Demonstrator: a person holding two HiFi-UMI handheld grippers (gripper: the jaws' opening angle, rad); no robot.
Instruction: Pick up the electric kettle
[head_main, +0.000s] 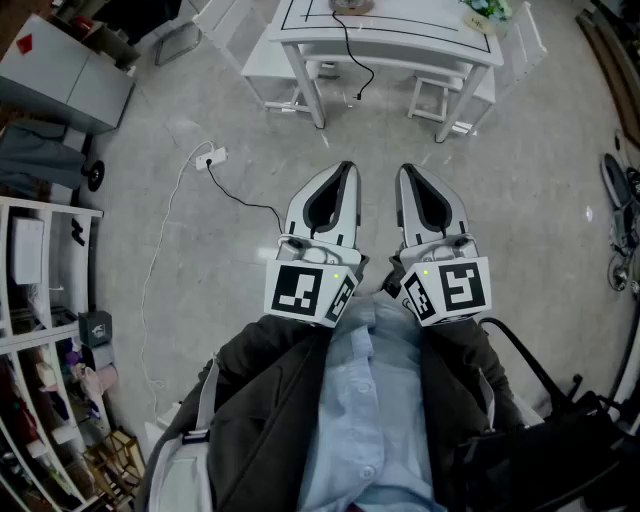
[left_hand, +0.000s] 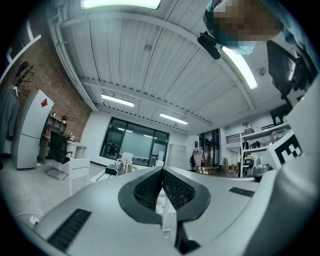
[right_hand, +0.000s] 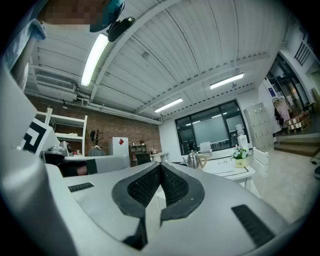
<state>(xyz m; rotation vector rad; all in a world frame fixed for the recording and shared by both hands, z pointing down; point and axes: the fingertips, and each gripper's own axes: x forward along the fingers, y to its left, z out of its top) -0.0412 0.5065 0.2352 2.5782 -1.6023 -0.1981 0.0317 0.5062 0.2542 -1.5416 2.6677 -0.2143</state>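
Both closed and empty, left hand-held gripper (head_main: 346, 168) and right hand-held gripper (head_main: 406, 170) face the electric kettle (right_hand: 193, 160).

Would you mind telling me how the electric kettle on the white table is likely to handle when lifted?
The kettle looks like polished metal, so probably rigid but slippery on the body; its side handle seems the safer grip. A cord trails off the table, so its base might drag.

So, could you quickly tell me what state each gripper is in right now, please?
Left gripper: shut, holding nothing.
Right gripper: shut, holding nothing.
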